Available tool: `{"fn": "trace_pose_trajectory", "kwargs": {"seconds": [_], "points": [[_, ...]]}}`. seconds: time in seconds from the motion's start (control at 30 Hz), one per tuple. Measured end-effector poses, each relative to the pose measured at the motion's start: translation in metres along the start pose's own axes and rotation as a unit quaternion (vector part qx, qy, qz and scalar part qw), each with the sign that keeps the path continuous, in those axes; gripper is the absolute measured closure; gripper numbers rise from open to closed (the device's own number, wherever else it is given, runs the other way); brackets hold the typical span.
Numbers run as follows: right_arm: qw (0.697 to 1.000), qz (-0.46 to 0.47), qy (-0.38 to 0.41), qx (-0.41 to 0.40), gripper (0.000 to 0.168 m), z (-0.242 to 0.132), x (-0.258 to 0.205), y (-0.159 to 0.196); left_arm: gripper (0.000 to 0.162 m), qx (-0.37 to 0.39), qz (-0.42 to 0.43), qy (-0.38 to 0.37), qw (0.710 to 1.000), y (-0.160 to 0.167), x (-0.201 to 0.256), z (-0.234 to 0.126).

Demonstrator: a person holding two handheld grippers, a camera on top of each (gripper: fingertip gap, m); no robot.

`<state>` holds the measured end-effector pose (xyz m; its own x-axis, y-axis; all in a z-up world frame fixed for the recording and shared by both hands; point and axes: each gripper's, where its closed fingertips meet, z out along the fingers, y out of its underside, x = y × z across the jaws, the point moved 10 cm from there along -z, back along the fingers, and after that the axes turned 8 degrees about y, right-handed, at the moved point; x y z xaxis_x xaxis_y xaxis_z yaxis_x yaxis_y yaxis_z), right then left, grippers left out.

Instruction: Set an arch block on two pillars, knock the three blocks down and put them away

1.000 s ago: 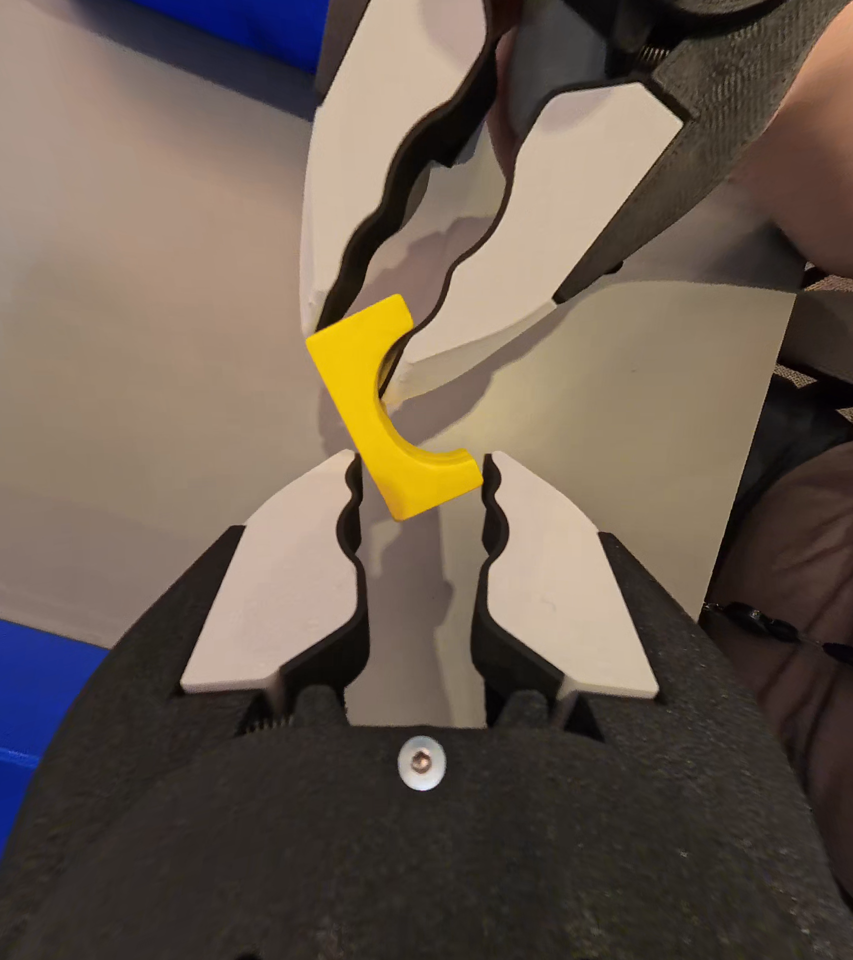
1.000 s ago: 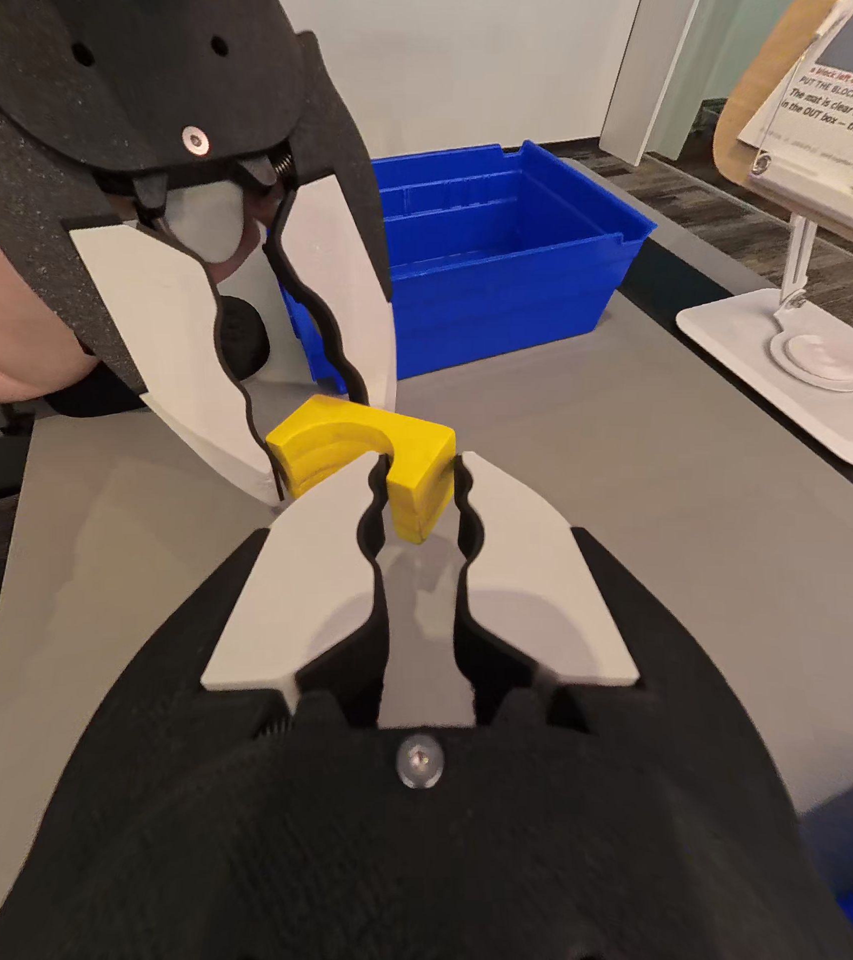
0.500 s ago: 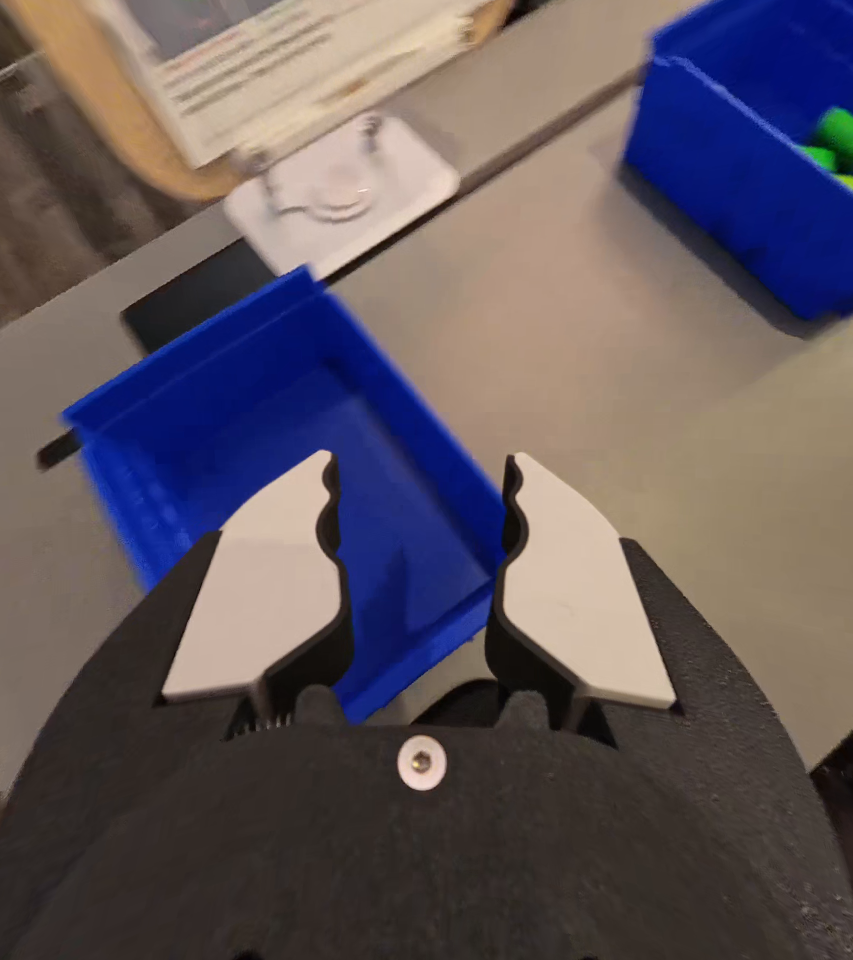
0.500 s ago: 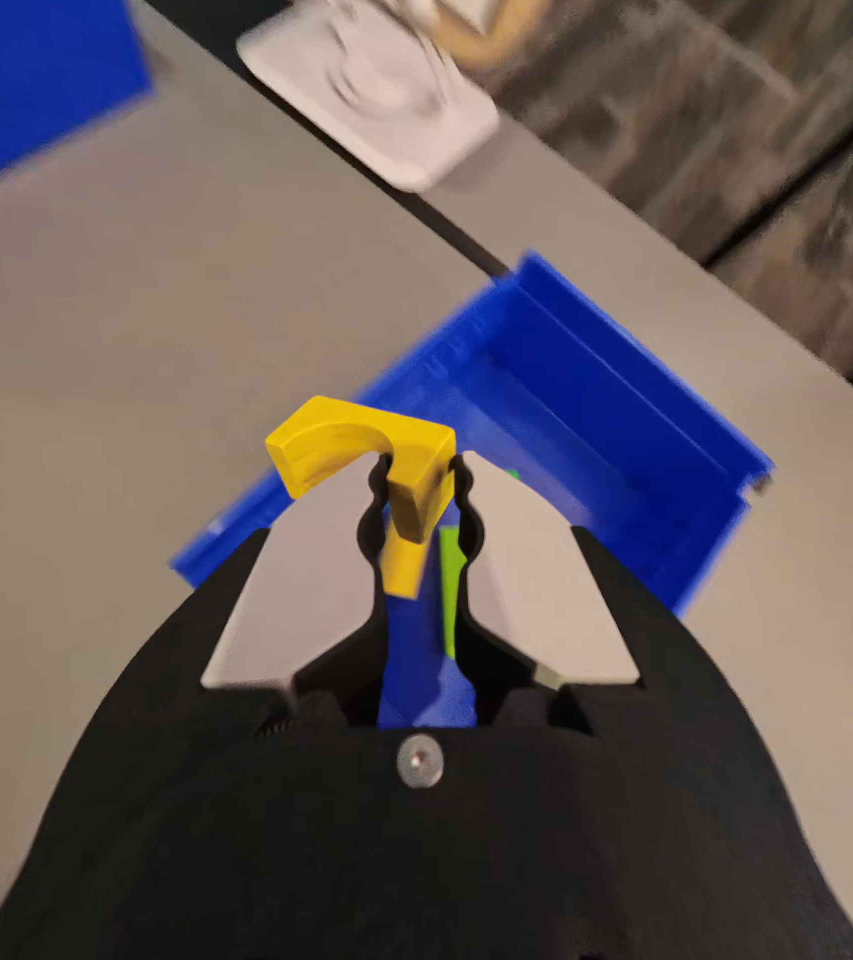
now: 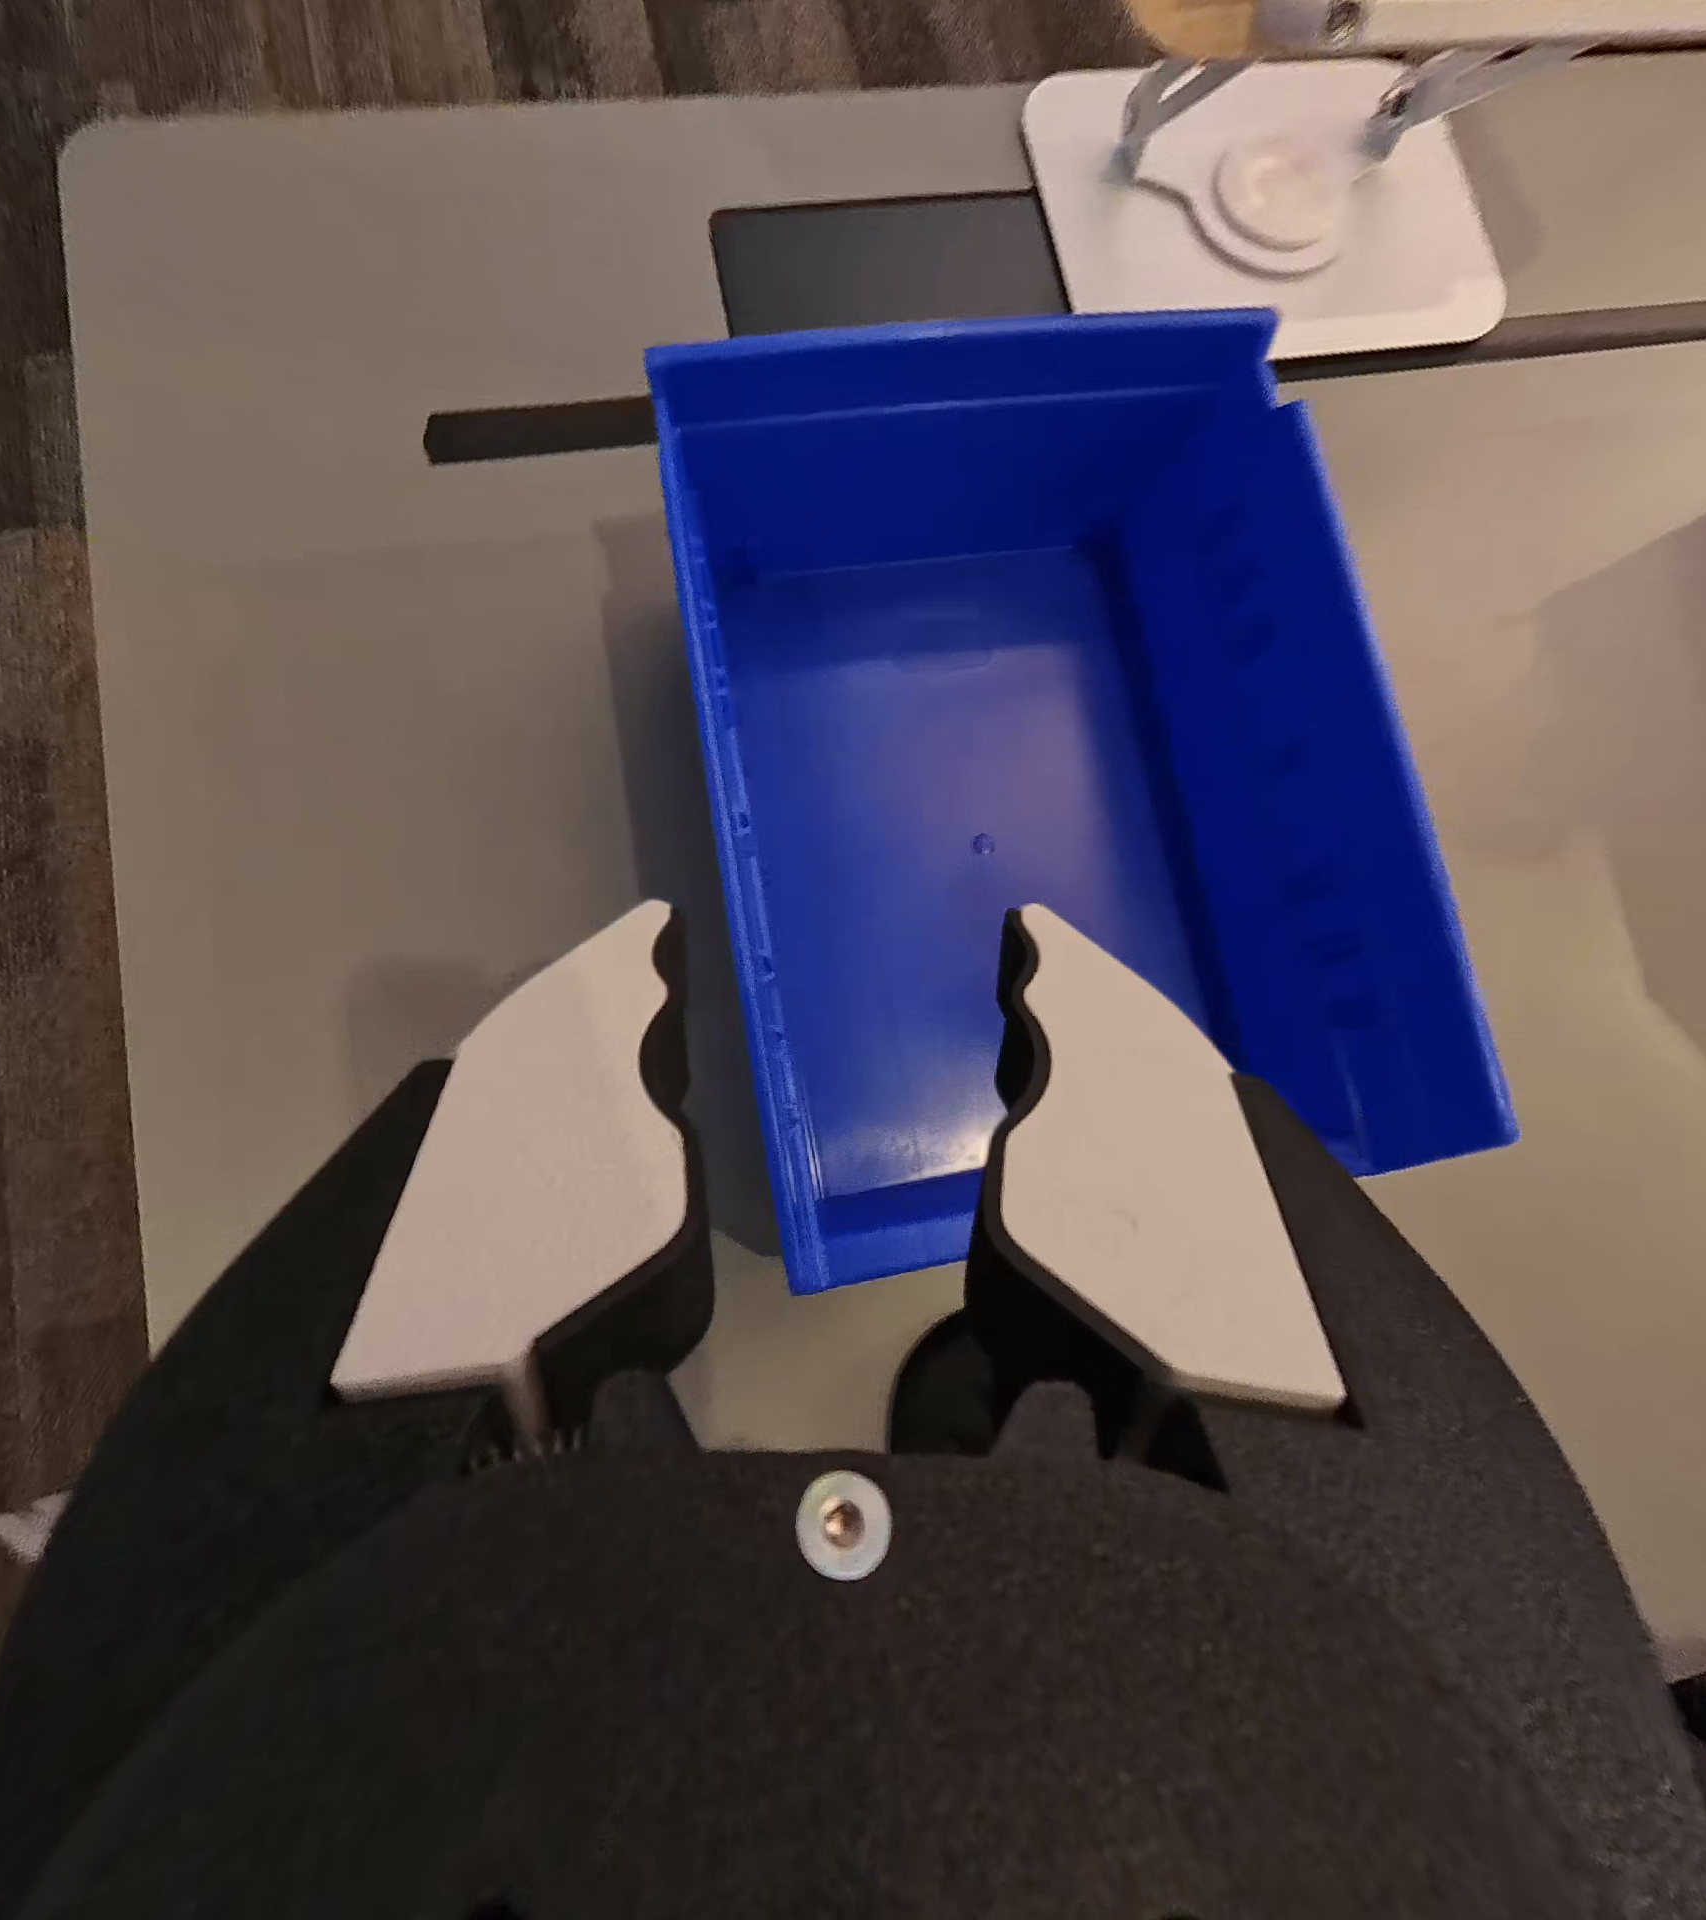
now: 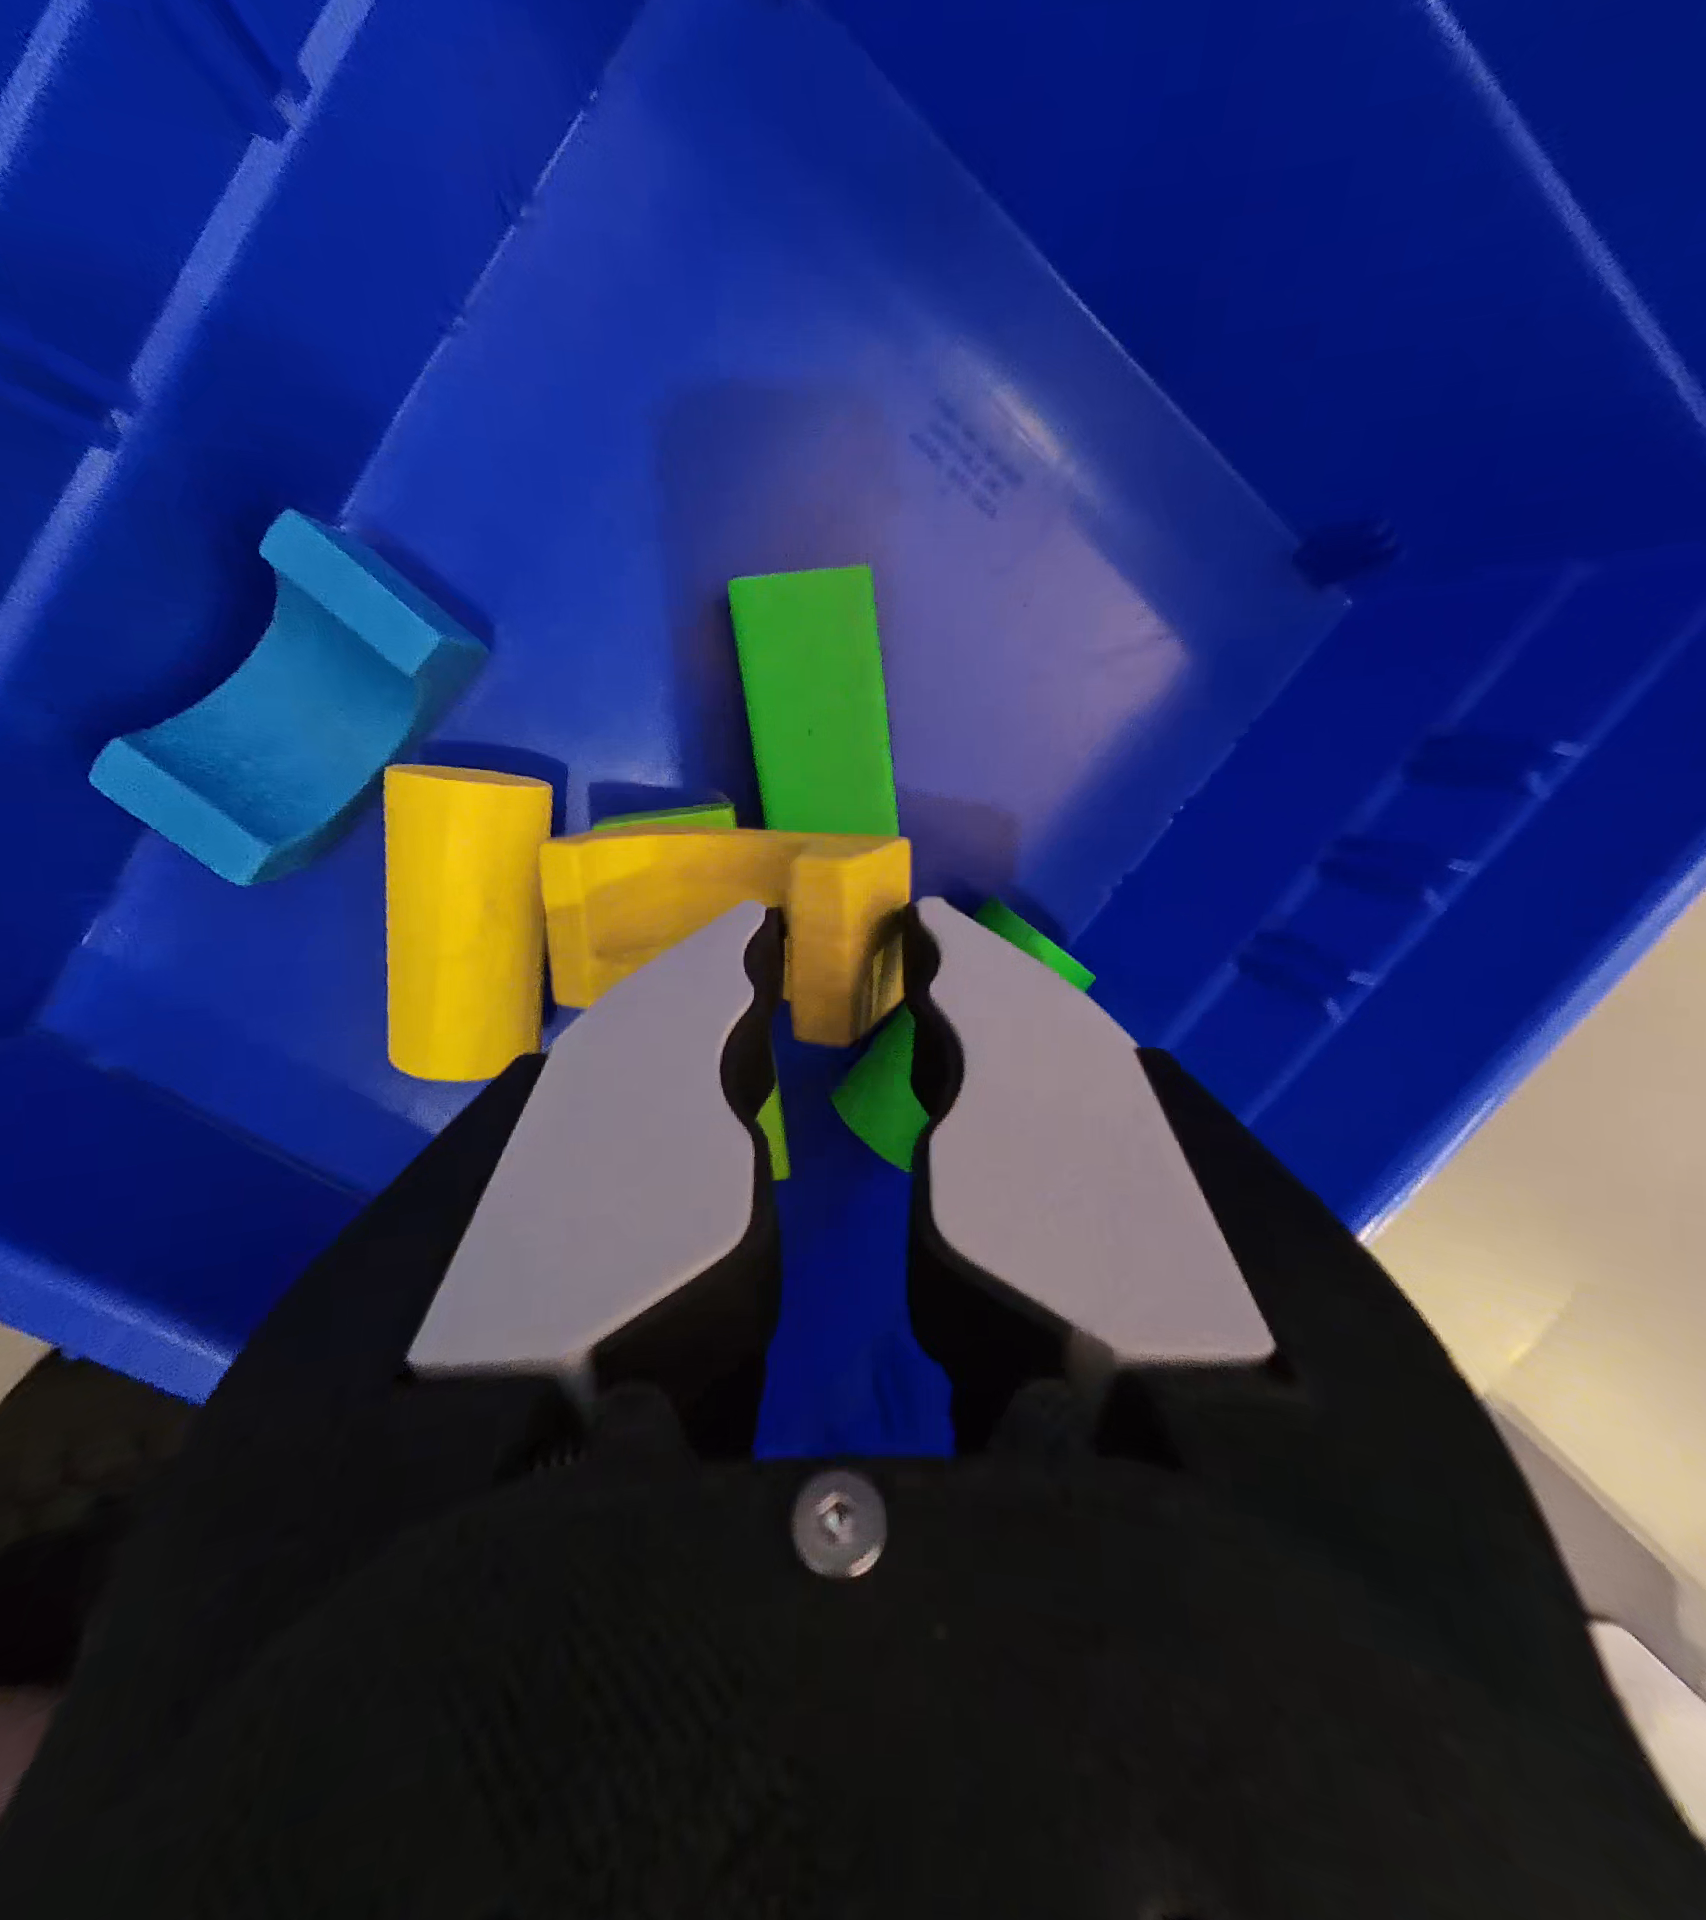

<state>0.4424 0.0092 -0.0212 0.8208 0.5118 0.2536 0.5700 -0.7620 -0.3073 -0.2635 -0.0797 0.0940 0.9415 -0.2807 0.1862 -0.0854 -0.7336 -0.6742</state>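
Right claw (image 6: 844, 914) clamped on one leg of matte yellow arch block (image 6: 724, 909), low inside glossy blue plastic bin (image 6: 1451, 416), beside yellow cylinder (image 6: 464, 920), left claw (image 5: 838, 914) apart above another blue bin (image 5: 1275, 727) on grey desk (image 5: 361, 675)

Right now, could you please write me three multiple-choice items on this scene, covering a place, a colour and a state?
1. Where is the yellow arch block?
A. on the table
B. over the blue bin that holds blocks
C. in the left gripper

2. What colour is the other arch block lying in that bin?
A. red
B. light blue
C. green

3. How is the left gripper?
A. open, holding nothing
B. shut on a cylinder
C. shut on an arch

Answers: B, the right gripper grips it above the bin floor; B, it lies near the yellow cylinder; A, its jaws stand apart over an empty bin.
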Motion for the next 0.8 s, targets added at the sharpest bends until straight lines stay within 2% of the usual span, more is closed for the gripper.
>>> {"fn": "trace_pose_trajectory", "kwargs": {"seconds": [0.1, 0.2, 0.37, 0.43, 0.53, 0.67, 0.73, 0.8], "points": [[1.000, 0.006, 0.010, 0.012, 0.138, -0.001, 0.005, 0.002, 0.103, -0.030, -0.010, -0.009, 0.999, 0.001, -0.009, 0.015], [0.997, 0.023, 0.033, 0.066, 0.133, -0.019, 0.012, 0.003, 0.104, -0.044, -0.015, -0.004, 0.999, 0.001, -0.015, 0.027], [0.971, 0.101, 0.143, 0.161, 0.127, -0.070, 0.035, 0.022, 0.101, -0.067, -0.025, -0.010, 0.997, 0.005, -0.027, 0.039], [0.966, 0.158, 0.144, 0.145, 0.120, -0.075, 0.045, 0.037, 0.099, -0.085, -0.031, -0.013, 0.996, 0.008, -0.031, 0.044], [0.963, 0.217, 0.130, 0.091, 0.118, -0.060, 0.058, 0.054, 0.097, -0.101, -0.034, -0.010, 0.994, 0.011, -0.035, 0.053], [0.962, 0.263, 0.062, 0.040, 0.118, -0.033, 0.060, 0.057, 0.096, -0.122, -0.041, 0.007, 0.992, 0.013, -0.034, 0.065], [0.962, 0.268, 0.040, 0.014, 0.121, -0.022, 0.058, 0.055, 0.095, -0.145, -0.042, 0.010, 0.989, 0.016, -0.033, 0.072], [0.963, 0.268, 0.024, -0.015, 0.138, -0.014, 0.054, 0.053, 0.096, -0.166, -0.040, 0.014, 0.985, 0.017, -0.030, 0.081]]}}
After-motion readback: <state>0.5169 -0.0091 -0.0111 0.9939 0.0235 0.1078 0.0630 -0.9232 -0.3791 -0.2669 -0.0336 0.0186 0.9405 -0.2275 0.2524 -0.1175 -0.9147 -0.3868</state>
